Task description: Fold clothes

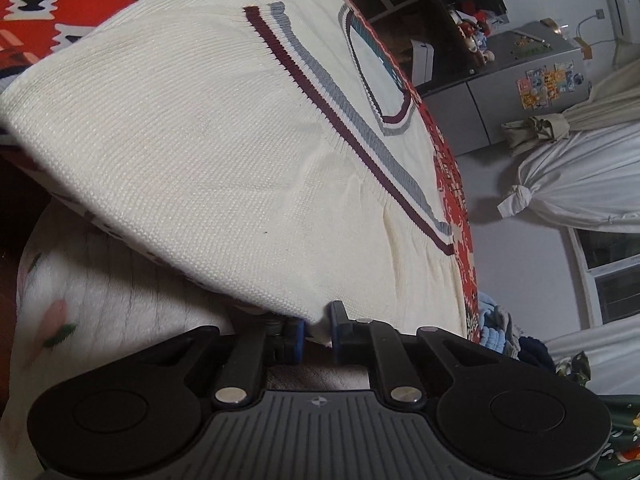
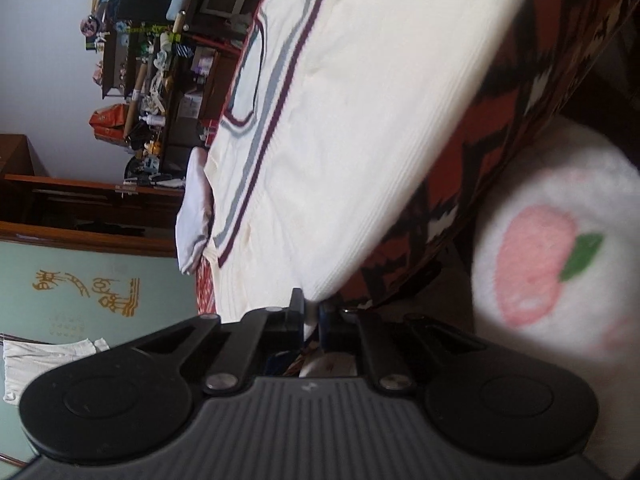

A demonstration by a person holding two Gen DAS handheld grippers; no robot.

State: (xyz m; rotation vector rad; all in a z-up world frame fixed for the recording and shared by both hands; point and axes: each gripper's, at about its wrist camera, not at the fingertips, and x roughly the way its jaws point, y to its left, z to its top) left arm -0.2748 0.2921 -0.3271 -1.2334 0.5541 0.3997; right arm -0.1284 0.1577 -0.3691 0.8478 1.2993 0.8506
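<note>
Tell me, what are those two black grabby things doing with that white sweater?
A person is folding clothes with a grabber in each hand. The left gripper is pinched on one bottom corner of the cream sweater, and the right gripper is pinched on another corner. The sweater, with dark red and grey stripes, is spread on a red patterned cloth. No fold shows yet.

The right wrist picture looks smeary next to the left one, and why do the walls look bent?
Right wrist view: the cream sweater is soft and smeared, its knit ribs barely readable, the pink-printed fleece blurred too. Left wrist view: the sweater's knit is crisp. Both views: the fisheye lens bows straight edges, like the window frame.
</note>
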